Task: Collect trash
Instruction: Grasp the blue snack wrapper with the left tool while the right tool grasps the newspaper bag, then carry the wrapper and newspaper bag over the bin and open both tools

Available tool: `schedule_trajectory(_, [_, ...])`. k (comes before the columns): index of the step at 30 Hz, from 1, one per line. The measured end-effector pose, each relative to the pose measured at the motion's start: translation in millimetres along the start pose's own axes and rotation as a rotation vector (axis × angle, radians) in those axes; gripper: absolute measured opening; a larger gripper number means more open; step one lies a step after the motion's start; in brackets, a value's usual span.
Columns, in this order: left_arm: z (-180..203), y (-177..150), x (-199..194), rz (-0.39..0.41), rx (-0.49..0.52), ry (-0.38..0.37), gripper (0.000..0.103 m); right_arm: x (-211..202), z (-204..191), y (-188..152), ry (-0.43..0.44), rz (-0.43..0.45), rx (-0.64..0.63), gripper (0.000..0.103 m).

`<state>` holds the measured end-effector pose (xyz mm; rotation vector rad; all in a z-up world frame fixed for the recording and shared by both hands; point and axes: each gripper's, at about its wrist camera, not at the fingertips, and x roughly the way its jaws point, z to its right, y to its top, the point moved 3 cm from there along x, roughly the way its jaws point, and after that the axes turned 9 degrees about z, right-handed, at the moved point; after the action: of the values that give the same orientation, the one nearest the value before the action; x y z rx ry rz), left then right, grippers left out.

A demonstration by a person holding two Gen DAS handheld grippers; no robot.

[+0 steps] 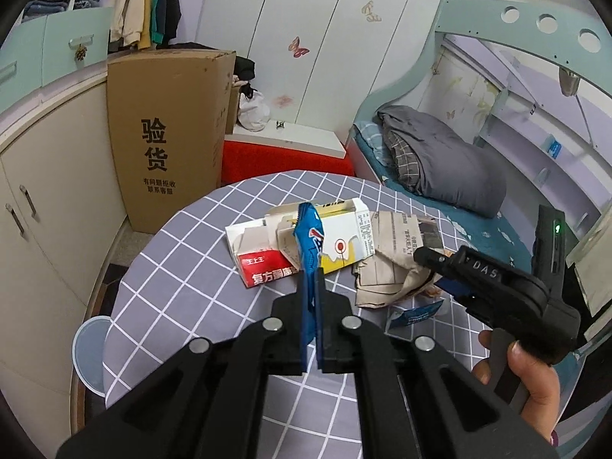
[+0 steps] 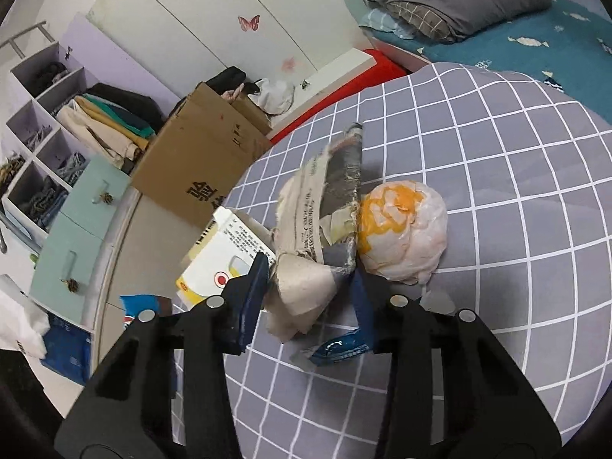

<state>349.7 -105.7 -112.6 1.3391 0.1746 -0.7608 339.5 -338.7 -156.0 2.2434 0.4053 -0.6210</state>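
My left gripper (image 1: 310, 287) is shut on a blue snack wrapper (image 1: 308, 241) and holds it above the grey checked tablecloth (image 1: 183, 267). Behind the wrapper lie a red and white box (image 1: 260, 260) and a yellow and white carton (image 1: 344, 237). Crumpled newspaper (image 1: 386, 264) lies to their right. My right gripper (image 2: 310, 287) is open, its fingers on either side of the crumpled newspaper (image 2: 317, 229). A crumpled white and orange plastic bag (image 2: 405, 237) lies just beyond its right finger. A small blue packet (image 2: 340, 348) lies under that gripper.
A tall cardboard box (image 1: 168, 130) stands on the floor behind the table. Cupboards (image 1: 38, 199) line the left wall. A bed with a grey quilt (image 1: 440, 160) lies at the right. A round pale blue lid (image 1: 88, 355) lies on the floor at the left.
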Motion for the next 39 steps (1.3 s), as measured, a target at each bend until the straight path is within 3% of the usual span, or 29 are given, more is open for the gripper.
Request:
schedule_trajectory(8, [-12, 2, -12, 0.005, -0.024, -0.011, 0.003, -32, -14, -10, -0.018, 0.086, -0.15, 0.032])
schedule_trajectory(17, [-18, 2, -38, 0.033, -0.034, -0.018, 0.003, -66, -43, -23, 0.044, 0.131, -0.232, 0.03])
schedule_trajectory(26, [-41, 8, -73, 0.086, -0.068, -0.016, 0.003, -118, -97, -33, 0.096, 0.262, -0.332, 0.03])
schedule_trajectory(31, [-69, 6, -93, 0.114, -0.101, 0.009, 0.003, -122, -135, -55, 0.179, 0.23, -0.381, 0.03])
schedule_trajectory(39, [-164, -13, -127, 0.133, -0.209, 0.141, 0.003, -81, -215, -133, 0.312, 0.069, -0.486, 0.03])
